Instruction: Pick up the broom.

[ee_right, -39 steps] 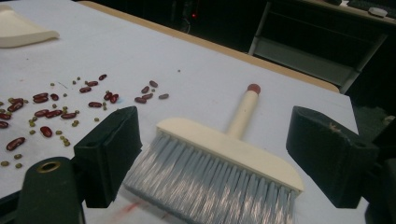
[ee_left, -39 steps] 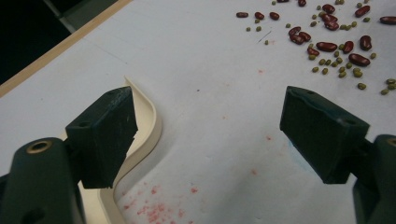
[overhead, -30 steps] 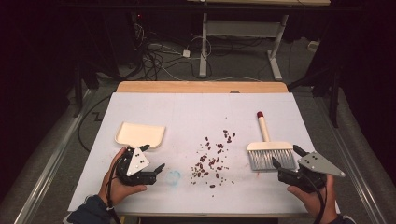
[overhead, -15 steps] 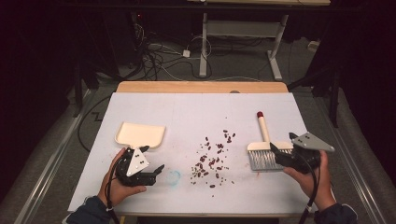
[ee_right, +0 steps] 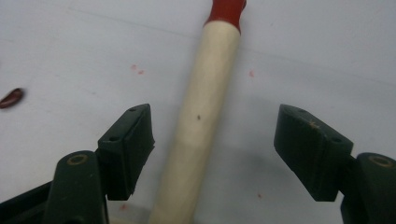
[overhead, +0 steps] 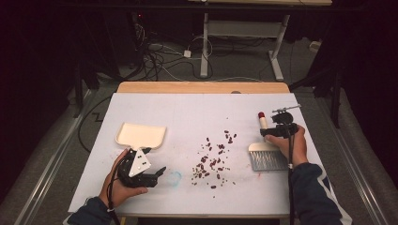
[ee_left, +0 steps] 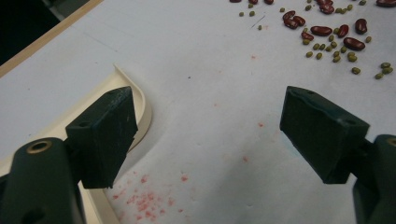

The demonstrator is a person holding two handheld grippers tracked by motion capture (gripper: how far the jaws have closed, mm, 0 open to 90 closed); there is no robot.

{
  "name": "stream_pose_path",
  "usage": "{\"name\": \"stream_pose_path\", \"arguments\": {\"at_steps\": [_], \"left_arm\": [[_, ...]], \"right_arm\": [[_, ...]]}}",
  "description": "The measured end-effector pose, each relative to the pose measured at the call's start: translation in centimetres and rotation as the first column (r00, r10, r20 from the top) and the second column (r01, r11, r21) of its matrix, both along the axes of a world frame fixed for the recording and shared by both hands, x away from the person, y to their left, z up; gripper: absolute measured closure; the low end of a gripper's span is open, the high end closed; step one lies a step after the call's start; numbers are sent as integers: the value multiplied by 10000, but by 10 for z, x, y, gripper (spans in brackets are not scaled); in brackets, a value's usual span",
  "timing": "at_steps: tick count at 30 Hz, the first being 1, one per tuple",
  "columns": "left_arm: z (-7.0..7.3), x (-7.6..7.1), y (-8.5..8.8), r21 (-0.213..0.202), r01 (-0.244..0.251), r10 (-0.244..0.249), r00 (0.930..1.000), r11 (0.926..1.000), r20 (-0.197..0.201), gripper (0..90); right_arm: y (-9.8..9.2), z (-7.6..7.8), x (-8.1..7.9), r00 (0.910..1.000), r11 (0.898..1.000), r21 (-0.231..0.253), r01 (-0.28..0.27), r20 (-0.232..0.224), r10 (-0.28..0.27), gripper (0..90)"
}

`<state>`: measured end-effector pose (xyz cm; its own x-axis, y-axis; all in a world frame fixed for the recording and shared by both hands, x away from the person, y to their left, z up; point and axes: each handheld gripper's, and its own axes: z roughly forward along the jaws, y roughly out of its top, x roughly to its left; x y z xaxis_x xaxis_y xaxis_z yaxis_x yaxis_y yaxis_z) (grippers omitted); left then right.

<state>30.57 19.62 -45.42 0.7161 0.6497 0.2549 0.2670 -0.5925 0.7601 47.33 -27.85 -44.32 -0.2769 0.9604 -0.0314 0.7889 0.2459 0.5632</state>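
Brush handle [ee_right: 205, 116] between right claw [ee_right: 215, 144] jaws (just closing, not touching), left claw [ee_left: 210, 140] apart beside dustpan [ee_left: 140, 100] edge.

A white-covered table [overhead: 187, 112] with a wooden far edge is seen under dim light. At twelve o'clock, tangled cables [overhead: 159, 56] and a desk frame [overhead: 244, 42] are set on grey floor [overhead: 61, 136].

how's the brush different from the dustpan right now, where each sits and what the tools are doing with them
The brush lies right of the scattered beans; the dustpan lies left of them. The brush handle sits between the open jaws of the right tool, which have just been closing; the dustpan's rim lies beside one jaw of the open left tool, not between them. Both rest flat, ungripped, on the white table.
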Motion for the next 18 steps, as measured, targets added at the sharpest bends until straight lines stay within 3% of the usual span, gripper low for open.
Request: {"name": "stream_pose_path", "arguments": {"at_steps": [3,5,6,9,11,13,18], "left_arm": [[0,-2,2,-9,9,-9,10000,10000,-7,182],[1,-3,2,29,27,-27,10000,10000,-16,181],[1,-4,2,31,54,-54,10000,10000,-11,181],[0,-5,2,128,134,-133,9999,9998,-80,182],[0,-5,1,142,210,-209,9997,9997,-93,183],[0,-5,1,125,215,-214,9997,9997,-84,183],[0,-3,0,161,248,-245,9995,9996,-185,183]], "right_arm": [[3,-8,16,9961,9993,13,379,-803,-376,302],[4,-8,19,9956,9989,-64,456,-814,-459,318],[10,-7,24,9936,9978,-374,541,-968,-575,341],[19,-3,26,9928,9984,-549,112,-1183,-176,544],[24,-2,25,9937,9981,-613,-85,-1124,16,667],[28,-5,22,9967,9985,-533,-134,-808,90,673],[27,-6,19,9980,9986,-515,-122,-628,90,677]]}}
